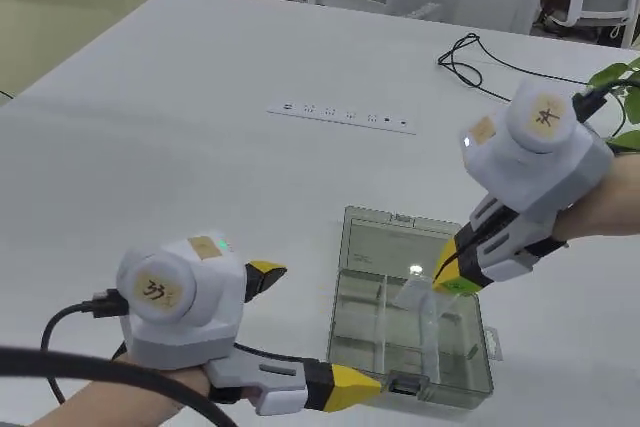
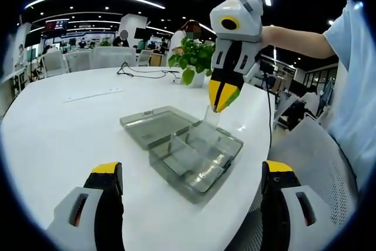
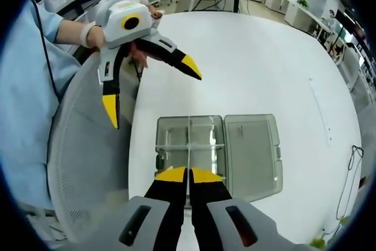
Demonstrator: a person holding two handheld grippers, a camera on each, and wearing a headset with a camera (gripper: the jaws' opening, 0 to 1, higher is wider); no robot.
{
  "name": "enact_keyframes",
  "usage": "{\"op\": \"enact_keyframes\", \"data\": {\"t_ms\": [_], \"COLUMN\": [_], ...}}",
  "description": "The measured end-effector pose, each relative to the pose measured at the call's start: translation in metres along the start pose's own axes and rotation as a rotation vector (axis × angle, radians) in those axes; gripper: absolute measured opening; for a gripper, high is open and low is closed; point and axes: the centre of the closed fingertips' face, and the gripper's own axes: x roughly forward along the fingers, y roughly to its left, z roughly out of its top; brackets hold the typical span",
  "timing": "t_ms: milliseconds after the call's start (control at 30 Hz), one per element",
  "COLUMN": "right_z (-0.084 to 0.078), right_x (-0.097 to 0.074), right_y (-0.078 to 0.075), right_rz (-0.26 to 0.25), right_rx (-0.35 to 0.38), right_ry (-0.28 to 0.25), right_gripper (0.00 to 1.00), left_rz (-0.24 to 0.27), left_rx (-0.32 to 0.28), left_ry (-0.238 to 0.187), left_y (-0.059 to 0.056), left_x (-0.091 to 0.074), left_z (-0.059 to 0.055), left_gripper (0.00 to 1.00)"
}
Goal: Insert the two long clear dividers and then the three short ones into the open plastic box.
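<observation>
Head view: the open plastic box [image 1: 450, 383] sits near the white table's [image 1: 200, 147] front edge, with bare tabletop beyond. Left gripper view: the left gripper [image 2: 192, 167], jaws wide, faces the box; the right gripper [image 2: 222, 107] pinches a clear divider [image 2: 210, 116] above it. Right gripper view: its jaws nearly meet over the box's middle.

Faint, edges unclear: clear divider [image 1: 428, 315] in right tongs [image 1: 446, 278]; box [image 3: 252, 151] near wall hidden behind them.

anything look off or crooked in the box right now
Nothing spilled or broken. One clear divider, pinched in the right gripper, hangs tilted over the open box, not yet seated. The left gripper is open beside the box.
</observation>
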Motion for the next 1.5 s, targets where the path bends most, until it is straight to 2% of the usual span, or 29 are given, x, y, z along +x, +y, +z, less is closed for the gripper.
{"op": "enact_keyframes", "data": {"t_ms": [433,700,800,1067,1333,1500], "right_z": [-0.004,0.000,-0.002,-0.001,-0.002,-0.004], "right_x": [0.008,0.012,0.012,0.015,0.017,0.025], "right_y": [-0.001,0.001,0.002,0.001,-0.001,0.000], "right_rz": [0.009,0.000,-0.003,-0.008,-0.012,-0.015], "right_rx": [0.014,0.001,-0.016,-0.039,-0.030,-0.041], "right_ry": [0.007,0.009,0.024,0.005,-0.002,0.009], "right_gripper": [0.03,0.03,0.03,0.02,0.03,0.03], "left_rz": [0.003,-0.004,-0.006,-0.010,-0.016,-0.015], "left_rx": [-0.006,-0.013,-0.013,-0.011,-0.016,-0.018], "left_ry": [-0.003,0.006,0.003,0.003,0.005,0.008], "left_y": [0.001,0.001,0.001,0.000,-0.001,-0.001], "left_x": [-0.001,-0.001,0.000,0.001,0.001,0.001], "left_z": [-0.002,-0.006,-0.005,-0.004,-0.005,-0.006], "left_gripper": [1.00,0.99,0.99,0.98,0.97,0.96]}}
